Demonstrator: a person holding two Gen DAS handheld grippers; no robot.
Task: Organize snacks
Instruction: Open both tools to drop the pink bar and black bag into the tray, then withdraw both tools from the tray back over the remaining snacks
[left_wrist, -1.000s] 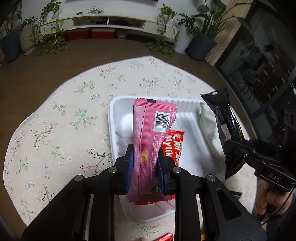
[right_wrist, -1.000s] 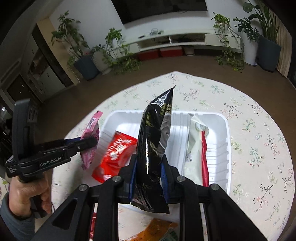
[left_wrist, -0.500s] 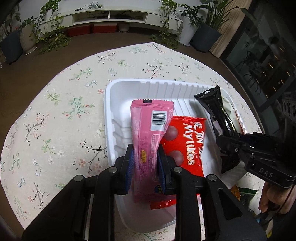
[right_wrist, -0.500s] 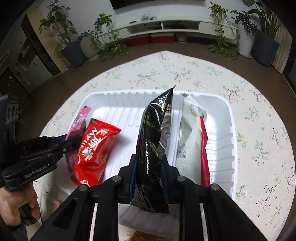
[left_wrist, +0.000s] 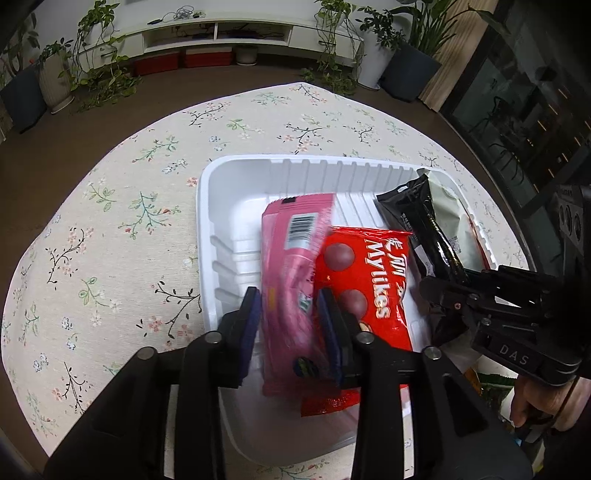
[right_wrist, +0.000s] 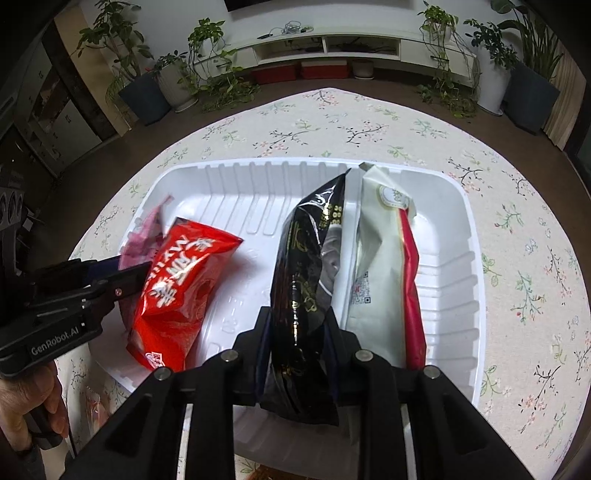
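A white ribbed tray (left_wrist: 236, 177) (right_wrist: 236, 184) sits on the floral tablecloth. My left gripper (left_wrist: 290, 306) has its jaws spread around a pink snack pack (left_wrist: 291, 258), which is blurred and lies in the tray's left part, leaning on a red Mylikes bag (left_wrist: 365, 277) (right_wrist: 181, 280). My right gripper (right_wrist: 299, 325) has its jaws parted around a black snack bag (right_wrist: 310, 258) lying in the tray between the red bag and a cream-and-red pack (right_wrist: 384, 251). The left gripper also shows in the right wrist view (right_wrist: 125, 273).
The round table (left_wrist: 110, 229) carries a floral cloth. More snack wrappers lie at the near table edge, one orange-red (right_wrist: 92, 406). Plants and a white TV shelf (right_wrist: 332, 44) stand behind on the floor.
Both grippers have lowered into the tray. The left jaws have opened and the pink pack has dropped onto the red bag. The right jaws have loosened on the black bag.
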